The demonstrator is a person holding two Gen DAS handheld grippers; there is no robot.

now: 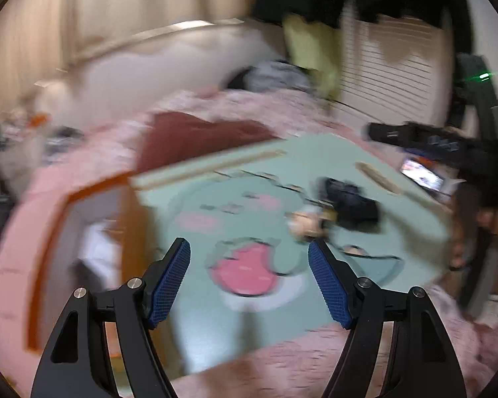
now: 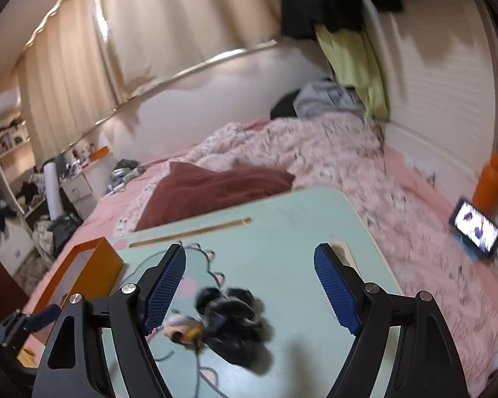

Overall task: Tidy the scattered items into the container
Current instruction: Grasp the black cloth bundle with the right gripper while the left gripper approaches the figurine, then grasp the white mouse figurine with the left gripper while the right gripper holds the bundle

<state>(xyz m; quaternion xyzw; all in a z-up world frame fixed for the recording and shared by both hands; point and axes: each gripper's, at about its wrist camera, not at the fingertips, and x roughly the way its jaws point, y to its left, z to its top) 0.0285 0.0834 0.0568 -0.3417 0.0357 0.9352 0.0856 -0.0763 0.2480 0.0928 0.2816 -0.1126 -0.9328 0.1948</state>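
Observation:
A mint-green lap table point(image 1: 315, 165) with a cartoon face lies on the bed. On it lie a black bundle point(image 1: 352, 204) and a small beige and yellow toy point(image 1: 305, 224) touching it. An orange box point(image 1: 93, 229) stands at the table's left edge. My left gripper point(image 1: 249, 252) is open and empty above the table's front. In the right wrist view my right gripper point(image 2: 250, 255) is open and empty above the black bundle point(image 2: 235, 318) and the toy point(image 2: 182, 328). The orange box point(image 2: 89, 265) is at left there.
The pink floral quilt point(image 2: 315, 162) and a dark red pillow point(image 2: 209, 189) lie behind the table point(image 2: 298, 225). A lit tablet point(image 2: 476, 229) and an orange bottle point(image 2: 489, 182) sit at the right. The other gripper's black body point(image 1: 448, 146) shows at right in the left view.

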